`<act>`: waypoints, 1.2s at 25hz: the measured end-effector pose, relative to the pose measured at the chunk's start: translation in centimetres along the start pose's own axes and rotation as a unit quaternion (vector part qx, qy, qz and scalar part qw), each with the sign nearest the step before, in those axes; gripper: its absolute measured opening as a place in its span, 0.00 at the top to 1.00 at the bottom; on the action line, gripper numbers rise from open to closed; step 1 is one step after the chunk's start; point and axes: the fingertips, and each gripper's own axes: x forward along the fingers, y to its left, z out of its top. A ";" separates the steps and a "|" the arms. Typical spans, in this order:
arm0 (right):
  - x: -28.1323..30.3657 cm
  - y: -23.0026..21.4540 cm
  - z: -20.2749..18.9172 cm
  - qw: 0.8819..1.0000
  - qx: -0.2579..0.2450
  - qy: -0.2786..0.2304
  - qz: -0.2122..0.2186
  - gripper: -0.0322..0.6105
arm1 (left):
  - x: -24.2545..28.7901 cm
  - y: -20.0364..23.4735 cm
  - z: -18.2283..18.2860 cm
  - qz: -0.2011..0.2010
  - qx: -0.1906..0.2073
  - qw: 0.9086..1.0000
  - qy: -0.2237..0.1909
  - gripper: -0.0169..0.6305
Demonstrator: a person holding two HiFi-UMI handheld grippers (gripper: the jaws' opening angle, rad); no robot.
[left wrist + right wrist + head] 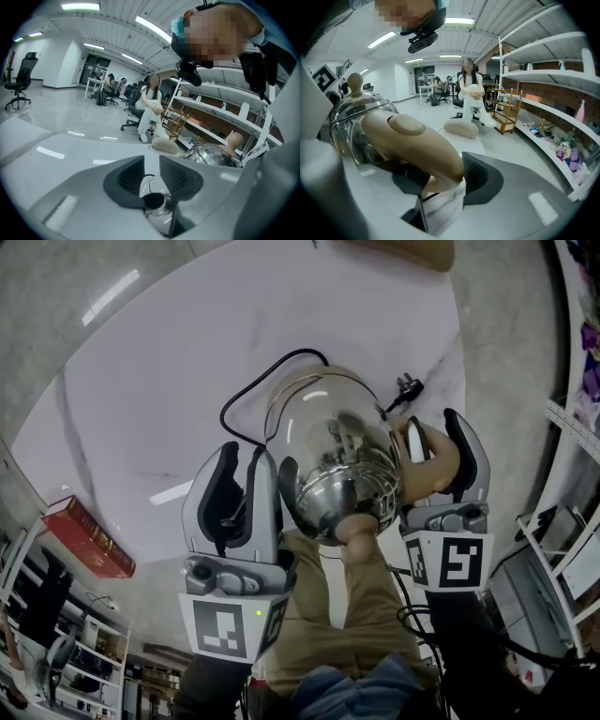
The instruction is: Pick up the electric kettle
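Electric kettle (342,465) is held up off the white table (187,352), close under the head camera and between the two grippers. Table top: smooth, glossy, faint grey veining like marble. Kettle body: clear rounded glass, bulbous; whether it holds water cannot be told. Nearer the camera, a mirror-bright metal dome with a small round beige knob (359,529). The handle (412,140) is matte beige plastic, a thick curved bar with an oval button set flush in it. Right gripper (436,451): both ribbed black pads are clamped on that handle, one on each side. Left gripper (246,479): just beside the metal dome, its jaws stand a narrow slit apart and the pads do not meet. A small shiny piece with a dark middle shows low in the gap, not identifiable. A thin black cord (246,395) loops over the table behind the kettle to a black plug (410,385). A red oblong box (89,538) lies at the table's left edge.
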 end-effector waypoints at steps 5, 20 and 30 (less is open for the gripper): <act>0.7 0.1 0.3 1.000 -0.017 -0.006 0.012 0.63 | 0.6 0.3 0.6 0.015 0.004 1.000 -0.013 0.83; 1.4 0.5 0.3 0.999 -0.022 -0.021 0.014 0.77 | 0.8 1.1 0.9 0.043 0.014 0.999 -0.027 0.97; 1.5 0.4 0.7 1.000 -0.018 -0.011 0.018 0.78 | 1.0 0.9 1.9 0.038 0.019 0.998 -0.040 0.97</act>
